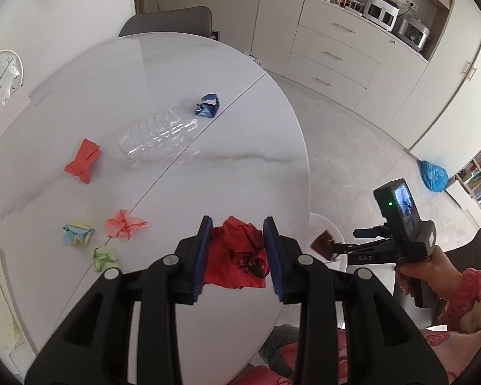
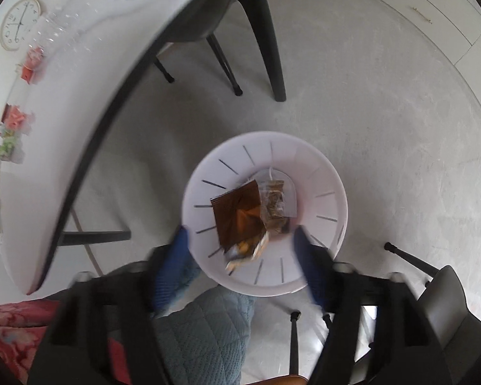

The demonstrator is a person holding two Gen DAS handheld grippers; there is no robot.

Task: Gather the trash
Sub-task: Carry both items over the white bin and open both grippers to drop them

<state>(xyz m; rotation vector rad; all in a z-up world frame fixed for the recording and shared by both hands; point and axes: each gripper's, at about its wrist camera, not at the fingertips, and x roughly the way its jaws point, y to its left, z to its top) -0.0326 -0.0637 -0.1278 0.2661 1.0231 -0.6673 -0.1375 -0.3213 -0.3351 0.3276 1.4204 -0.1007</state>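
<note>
My left gripper [image 1: 237,224] is shut on a crumpled red wrapper [image 1: 237,256], held just above the near edge of the round white table [image 1: 240,173]. On the table lie a clear plastic bottle [image 1: 158,138], a blue wrapper [image 1: 208,105], a red folded paper [image 1: 82,162], and pink [image 1: 125,224], blue-yellow [image 1: 77,234] and green [image 1: 104,258] paper wads. My right gripper [image 2: 240,234] points down over a white bin [image 2: 324,173] on the floor, jaws wide open. A brown wrapper [image 2: 237,215] sits below them among other trash, clear of both pads.
A wall clock [image 1: 1,83] leans at the table's far left, with papers [image 1: 0,304] at its near left edge. A grey chair [image 1: 170,21] stands behind the table; its dark legs [image 2: 272,48] are near the bin. A blue bag [image 1: 434,176] lies on the floor.
</note>
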